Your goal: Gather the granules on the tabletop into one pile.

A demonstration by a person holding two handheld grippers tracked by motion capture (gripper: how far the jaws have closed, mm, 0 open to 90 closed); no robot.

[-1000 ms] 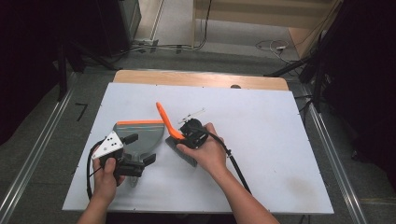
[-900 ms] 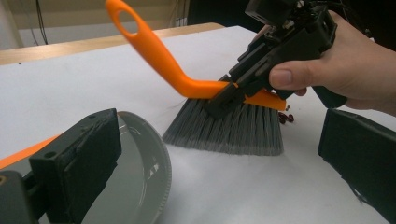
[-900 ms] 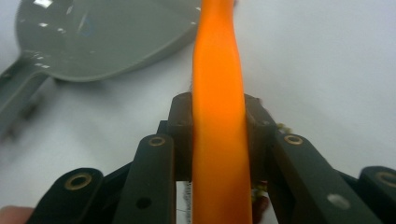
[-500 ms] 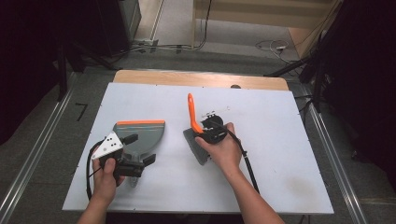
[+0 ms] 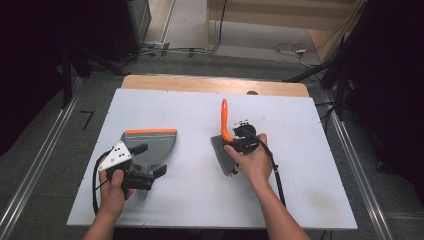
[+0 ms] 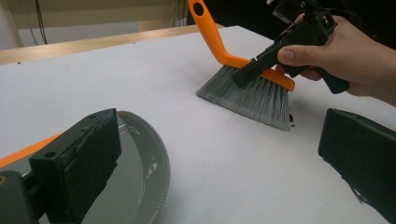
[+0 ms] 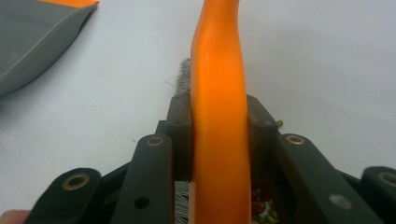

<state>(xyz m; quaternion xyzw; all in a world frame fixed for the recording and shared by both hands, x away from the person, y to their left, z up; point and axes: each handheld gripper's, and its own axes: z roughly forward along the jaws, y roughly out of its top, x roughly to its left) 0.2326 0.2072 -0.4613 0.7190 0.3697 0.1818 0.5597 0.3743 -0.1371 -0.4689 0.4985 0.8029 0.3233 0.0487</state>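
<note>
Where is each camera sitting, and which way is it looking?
High view: above the table, looking down; forearms, both hands.
Left gripper view: on the left gripper, facing the brush; its open jaws over the dustpan, the other hand.
Right gripper view: on the right gripper, along the brush handle clamped in its jaws.
All three share brush and dustpan.
</note>
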